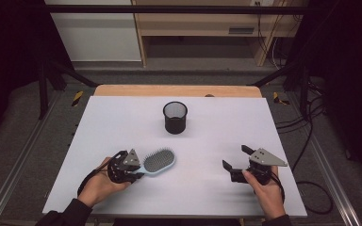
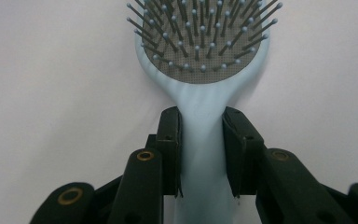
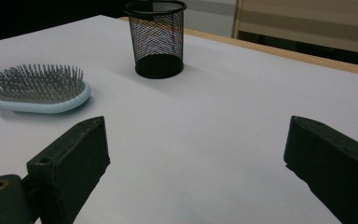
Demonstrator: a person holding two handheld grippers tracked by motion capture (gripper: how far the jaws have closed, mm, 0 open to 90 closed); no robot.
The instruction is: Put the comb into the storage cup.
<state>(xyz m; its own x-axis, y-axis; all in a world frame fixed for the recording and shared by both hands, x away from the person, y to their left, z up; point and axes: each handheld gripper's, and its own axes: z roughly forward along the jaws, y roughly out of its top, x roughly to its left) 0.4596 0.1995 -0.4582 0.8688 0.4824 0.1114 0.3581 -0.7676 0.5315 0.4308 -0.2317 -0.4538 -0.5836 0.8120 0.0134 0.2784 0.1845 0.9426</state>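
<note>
Near the front edge of the desk (image 1: 122, 113): left gripper (image 2: 201, 140) clamped with its 2 jaws tight on the pale blue handle of the hairbrush (image 2: 200, 88), bristles up, head lying on the white surface. Off to the right, well apart: right gripper (image 1: 238, 162) with jaws spread wide, nothing between them. Farther back, mid-desk: 1 black mesh cup (image 1: 175, 117), upright.

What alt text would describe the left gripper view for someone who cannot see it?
Two black jaws of the left gripper clamp the pale blue handle of a hairbrush lying bristles-up on a white table.
</note>
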